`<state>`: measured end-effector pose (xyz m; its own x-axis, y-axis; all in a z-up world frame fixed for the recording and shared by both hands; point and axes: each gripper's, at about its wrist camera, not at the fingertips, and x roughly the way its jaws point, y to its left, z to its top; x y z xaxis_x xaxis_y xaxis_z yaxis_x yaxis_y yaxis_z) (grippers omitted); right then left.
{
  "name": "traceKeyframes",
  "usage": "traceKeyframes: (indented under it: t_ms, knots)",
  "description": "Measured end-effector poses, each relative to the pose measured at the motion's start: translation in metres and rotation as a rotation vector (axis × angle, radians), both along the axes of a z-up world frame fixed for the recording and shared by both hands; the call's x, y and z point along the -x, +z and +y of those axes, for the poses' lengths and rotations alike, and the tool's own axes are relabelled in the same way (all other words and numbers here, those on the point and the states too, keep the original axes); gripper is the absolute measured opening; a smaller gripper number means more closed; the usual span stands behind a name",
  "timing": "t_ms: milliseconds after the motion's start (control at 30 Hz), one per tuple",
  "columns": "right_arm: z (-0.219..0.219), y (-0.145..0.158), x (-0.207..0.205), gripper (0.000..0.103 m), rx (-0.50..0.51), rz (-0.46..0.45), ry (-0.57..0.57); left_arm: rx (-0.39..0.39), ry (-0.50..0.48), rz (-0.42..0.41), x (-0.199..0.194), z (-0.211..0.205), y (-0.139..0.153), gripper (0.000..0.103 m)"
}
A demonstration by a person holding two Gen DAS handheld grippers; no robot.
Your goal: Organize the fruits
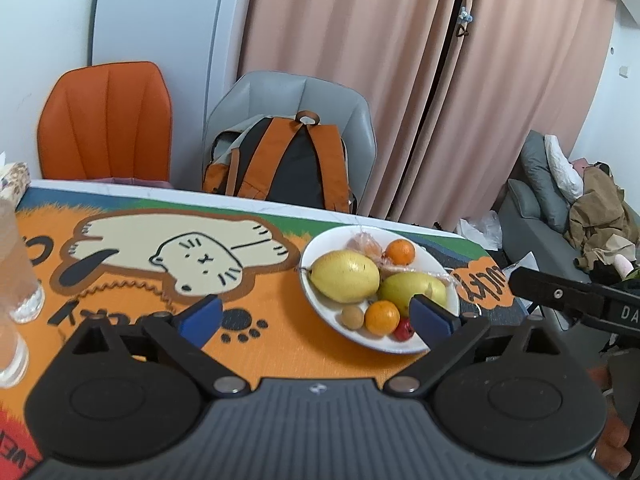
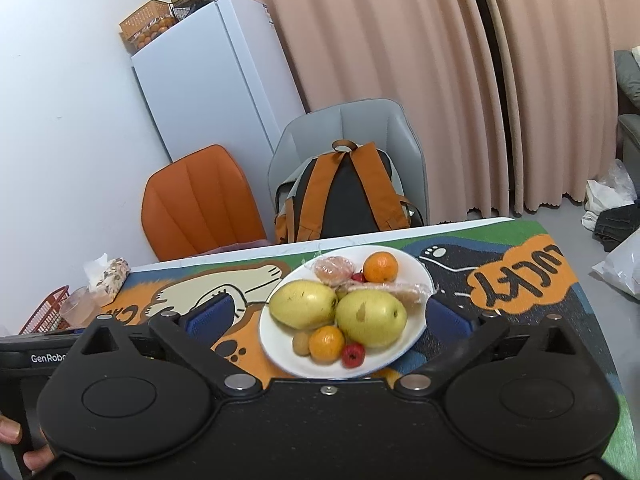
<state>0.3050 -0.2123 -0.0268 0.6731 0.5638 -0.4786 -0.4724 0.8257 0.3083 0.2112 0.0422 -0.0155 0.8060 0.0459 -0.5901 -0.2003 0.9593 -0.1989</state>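
While both grippers hang spread wide and empty, left gripper (image 1: 316, 316) and right gripper (image 2: 330, 314), a plate (image 2: 280, 354) sits on the cat-print mat (image 1: 272, 312) holding two pears (image 2: 370, 316), oranges (image 2: 380, 267), a red fruit (image 2: 353, 354) and wrapped pieces. Behind stand chairs and a backpack (image 1: 288, 164). Only the right view catches the fridge (image 2: 212, 76); only the left shows glasses (image 1: 20, 280).

A home: fridge (image 2: 208, 80), curtains (image 2: 400, 60), sofa (image 1: 536, 208), dining chairs (image 1: 108, 124).
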Motion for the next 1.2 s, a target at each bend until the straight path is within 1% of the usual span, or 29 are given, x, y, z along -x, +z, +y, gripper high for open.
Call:
traceKeyframes:
  t_ms: [333,500,600,833,1000,1100,1200]
  knots:
    - [-0.011,0.005,0.042,0.103,0.015,-0.025,-0.002,0.005,0.015,-0.008,0.044,-0.006,0.001,0.099]
    - [-0.021,0.01,0.062,0.103,0.005,-0.035,-0.017,-0.019,0.015,-0.01,0.064,-0.012,0.005,0.099]
    - [-0.025,0.014,0.074,0.103,0.008,-0.049,-0.015,-0.02,0.01,-0.021,0.076,-0.015,0.009,0.099]
    - [-0.03,0.023,0.097,0.103,0.017,-0.065,-0.009,-0.036,0.014,-0.033,0.1,-0.019,0.018,0.099]
    - [-0.033,0.031,0.113,0.103,0.012,-0.082,-0.003,-0.05,0.006,-0.021,0.117,-0.021,0.021,0.099]
    - [-0.033,0.036,0.121,0.103,0.008,-0.089,-0.002,-0.047,0.016,-0.034,0.129,-0.02,0.023,0.099]
    - [-0.034,0.039,0.128,0.103,0.001,-0.077,0.007,-0.051,0.02,-0.046,0.137,-0.019,0.026,0.099]
